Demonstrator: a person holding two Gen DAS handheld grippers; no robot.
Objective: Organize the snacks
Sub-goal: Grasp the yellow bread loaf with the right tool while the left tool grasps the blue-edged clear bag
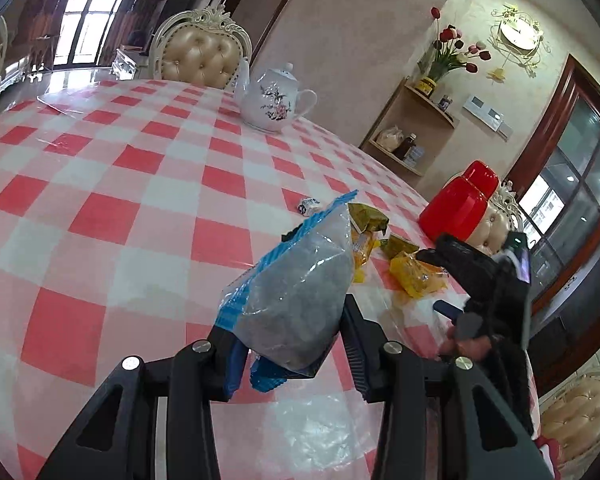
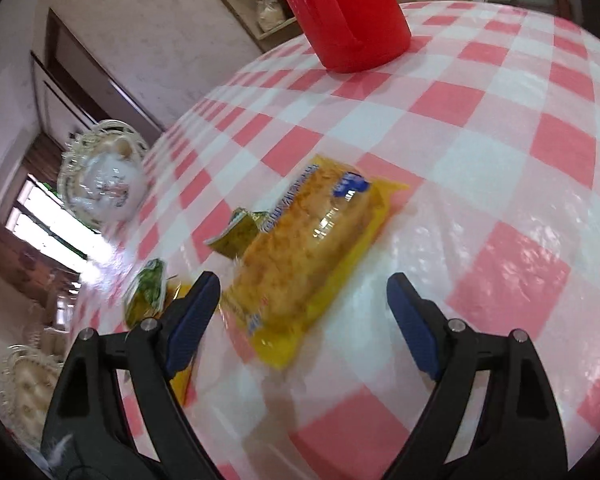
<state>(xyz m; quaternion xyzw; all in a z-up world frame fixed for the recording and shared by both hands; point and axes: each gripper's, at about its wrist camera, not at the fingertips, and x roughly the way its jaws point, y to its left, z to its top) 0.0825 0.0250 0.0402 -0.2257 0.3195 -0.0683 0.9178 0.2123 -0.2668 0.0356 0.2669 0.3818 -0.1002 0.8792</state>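
Holding a zip bag open-side up with the left gripper (image 1: 290, 344) while the right gripper (image 2: 302, 300) approaches a yellow snack pack (image 2: 300, 256).

Left jaws sit narrow, clamped on the clear zip bag (image 1: 296, 292) with blue seal strip, raised off the table (image 1: 120, 184), apparently so it can receive snacks. Right jaws stand wide, nothing gripped, one either side of the near end of the yellow pack lying flat. Green packets (image 2: 148, 292) lie left of it; a red jug (image 2: 344, 12) stands far behind.

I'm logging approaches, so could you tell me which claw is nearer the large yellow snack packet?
Right. The right claw is open just short of the large yellow snack packet; the left claw, off to one side, grips a clear bag.
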